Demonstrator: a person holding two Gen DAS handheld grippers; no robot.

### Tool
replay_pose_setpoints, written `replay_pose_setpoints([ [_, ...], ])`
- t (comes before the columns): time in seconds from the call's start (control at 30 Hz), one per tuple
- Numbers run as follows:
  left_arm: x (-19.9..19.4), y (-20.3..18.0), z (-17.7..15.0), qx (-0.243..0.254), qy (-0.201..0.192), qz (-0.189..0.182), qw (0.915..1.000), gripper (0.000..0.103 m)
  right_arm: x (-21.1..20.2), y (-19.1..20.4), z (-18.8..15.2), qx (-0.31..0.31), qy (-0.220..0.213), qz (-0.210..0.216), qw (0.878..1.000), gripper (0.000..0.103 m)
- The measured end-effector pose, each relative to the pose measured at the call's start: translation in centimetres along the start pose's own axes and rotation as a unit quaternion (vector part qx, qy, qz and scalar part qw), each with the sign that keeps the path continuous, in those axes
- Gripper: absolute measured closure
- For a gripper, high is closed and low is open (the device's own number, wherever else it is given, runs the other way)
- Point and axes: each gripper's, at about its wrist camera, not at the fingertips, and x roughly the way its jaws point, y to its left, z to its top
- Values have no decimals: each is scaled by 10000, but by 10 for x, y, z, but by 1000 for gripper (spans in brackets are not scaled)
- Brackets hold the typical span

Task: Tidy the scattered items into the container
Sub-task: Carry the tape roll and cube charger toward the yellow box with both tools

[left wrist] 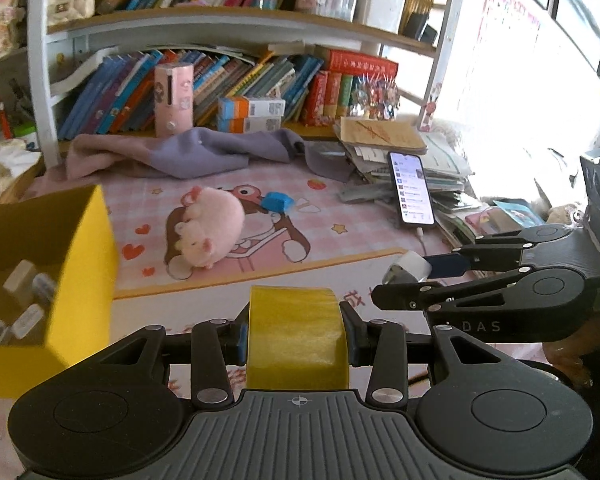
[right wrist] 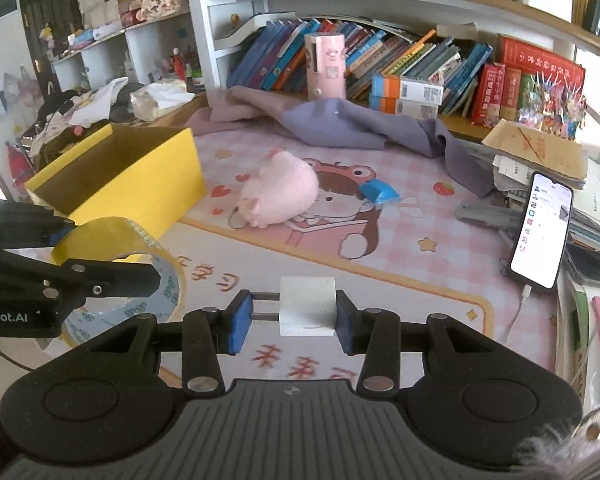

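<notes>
My left gripper (left wrist: 298, 334) is shut on a roll of yellow tape (left wrist: 296, 316), held above the pink cartoon mat (left wrist: 352, 216). The right wrist view shows the same tape roll (right wrist: 112, 236) in the left gripper (right wrist: 112, 254) at the left edge. My right gripper (right wrist: 294, 318) is shut on a white plug block (right wrist: 308, 306), with metal prongs toward the left pad. That gripper (left wrist: 404, 278) and the white plug (left wrist: 410, 266) also show at the right of the left wrist view. The open yellow box (left wrist: 80, 280) (right wrist: 140, 184) stands left of both grippers, with several small items inside.
A pink plush toy (left wrist: 212, 224) (right wrist: 278, 190) and a small blue item (left wrist: 276, 202) (right wrist: 378, 192) lie on the mat. A lit phone (left wrist: 412, 188) (right wrist: 540, 232) leans on a paper stack at the right. A purple cloth (left wrist: 204, 152) and bookshelves lie behind.
</notes>
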Motion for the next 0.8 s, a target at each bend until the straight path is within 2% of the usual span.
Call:
replay_pose_setpoints([
  [0.2,-47,34,-34,-232,-71,18,9997,63,-4,63,-7,-160,67,77,9998,63],
  [0.47,-106,83,-78,-486,-186,274,9983,63,-5,155,-27,-428,90,309,9986,63],
  [0.8,-160,124,-104,-837,-514,521,9938,63,-12,227,-24,-824,-32,470,9955,63],
])
